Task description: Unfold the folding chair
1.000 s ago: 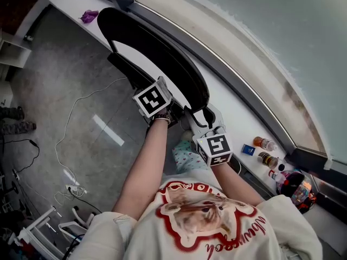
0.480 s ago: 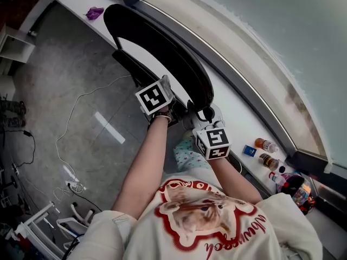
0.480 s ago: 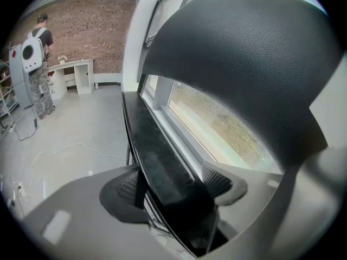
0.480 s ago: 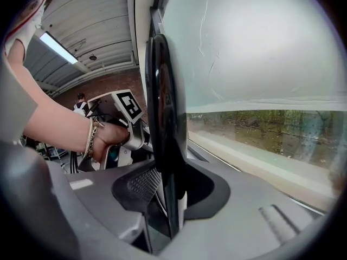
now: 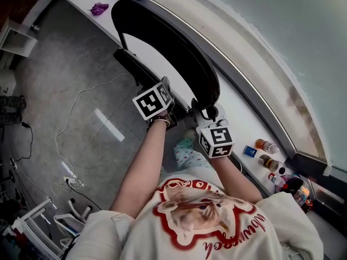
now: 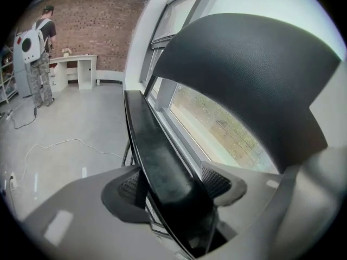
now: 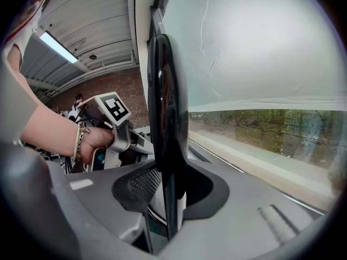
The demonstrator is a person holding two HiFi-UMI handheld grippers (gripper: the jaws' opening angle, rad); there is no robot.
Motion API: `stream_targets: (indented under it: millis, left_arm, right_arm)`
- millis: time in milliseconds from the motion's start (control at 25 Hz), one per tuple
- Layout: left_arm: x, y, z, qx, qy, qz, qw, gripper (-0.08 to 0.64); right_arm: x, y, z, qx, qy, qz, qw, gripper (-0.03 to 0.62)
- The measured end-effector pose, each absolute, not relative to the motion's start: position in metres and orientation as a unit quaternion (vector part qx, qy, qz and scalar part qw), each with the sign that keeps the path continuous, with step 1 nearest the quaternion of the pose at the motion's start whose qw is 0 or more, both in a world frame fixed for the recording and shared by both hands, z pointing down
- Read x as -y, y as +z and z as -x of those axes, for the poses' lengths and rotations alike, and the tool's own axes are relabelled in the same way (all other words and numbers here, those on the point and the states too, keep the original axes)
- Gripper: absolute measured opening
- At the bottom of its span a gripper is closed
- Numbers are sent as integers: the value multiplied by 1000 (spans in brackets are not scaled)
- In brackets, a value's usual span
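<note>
The black folding chair leans against the window sill. Its curved backrest [image 5: 179,47] is nearest the glass and its flat seat [image 5: 133,64] is on the floor side. My left gripper [image 5: 167,108] is shut on the seat's near edge [image 6: 162,167], which runs between both pads. My right gripper [image 5: 207,114] has just been closing. It is now shut on the thin edge of the backrest [image 7: 168,118], which stands upright between its pads. From the right gripper view I see the left gripper [image 7: 111,112] and the hand holding it just beyond the backrest.
A white window sill [image 5: 238,112] runs along the glass, with small bottles [image 5: 265,145] at its right end and a purple scrap [image 5: 98,7] at the far end. A white cable [image 5: 70,129] trails over the grey floor. A person [image 6: 40,53] stands far back by a desk.
The right gripper's fingers have drawn in round the backrest's near end. The chair sits slightly higher and further right in the head view. Both hands have hardly moved.
</note>
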State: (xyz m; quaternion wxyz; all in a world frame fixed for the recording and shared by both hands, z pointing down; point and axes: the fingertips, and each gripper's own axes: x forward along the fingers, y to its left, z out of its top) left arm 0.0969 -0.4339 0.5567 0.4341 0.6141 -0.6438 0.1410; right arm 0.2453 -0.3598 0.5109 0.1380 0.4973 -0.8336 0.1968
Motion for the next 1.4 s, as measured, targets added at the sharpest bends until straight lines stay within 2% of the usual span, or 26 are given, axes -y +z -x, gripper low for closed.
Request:
stream_targets:
  millis: [1000,1400]
  left_arm:
    - [350,588,-21,607,98,-615,494,299]
    - [307,624,21,588,59,-597,543,296]
  right_arm:
    - [354,533,-246,800,212,-544,140,112]
    - [351,553,-245,784,244,-554,137,114]
